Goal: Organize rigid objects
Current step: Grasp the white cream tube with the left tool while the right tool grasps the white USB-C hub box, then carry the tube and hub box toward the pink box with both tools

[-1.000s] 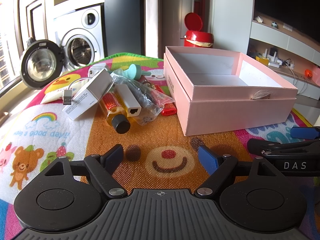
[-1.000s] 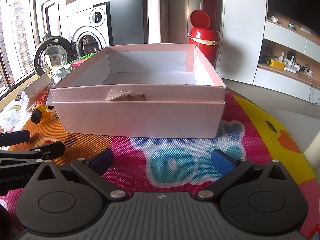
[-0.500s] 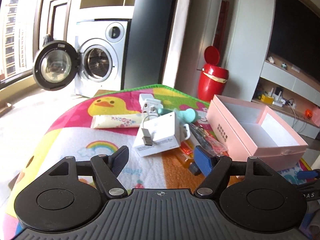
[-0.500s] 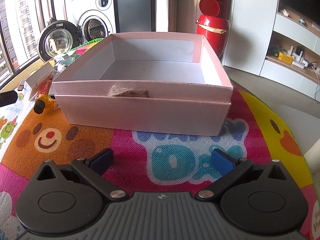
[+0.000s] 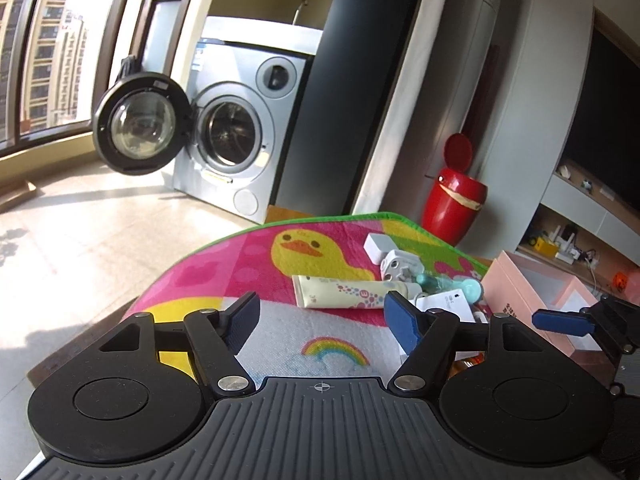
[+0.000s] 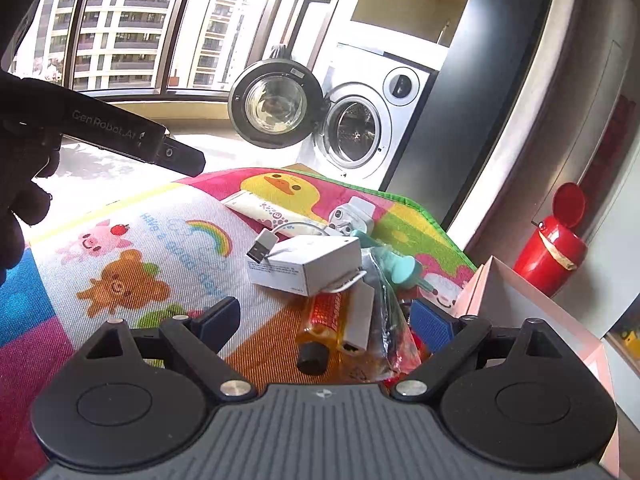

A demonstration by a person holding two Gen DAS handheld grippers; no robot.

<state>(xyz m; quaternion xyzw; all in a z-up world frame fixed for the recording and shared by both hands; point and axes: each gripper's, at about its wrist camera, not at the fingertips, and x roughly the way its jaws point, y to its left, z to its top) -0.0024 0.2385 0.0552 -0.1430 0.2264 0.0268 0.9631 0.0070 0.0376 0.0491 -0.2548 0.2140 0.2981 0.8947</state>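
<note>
Here both tongs, left (image 5: 320, 320) and right (image 6: 326, 322), gape empty, just narrowing; "GenRobot.AI" marks the left's side.

Our left gripper (image 5: 320, 322): matte black body, ribbed grey deck with a small crosshair mark, two round black hubs, silver pivot screws, blue pads on black fingers (image 5: 404, 326). Our right gripper (image 6: 326, 322) is built the same: blue pads, silver screws, crosshair mark on the ribbed deck. From the right wrist view, the left unit's black side bar reads "GenRobot.AI" in pale lettering. A black glove (image 6: 18, 200) covers the left hand.
</note>
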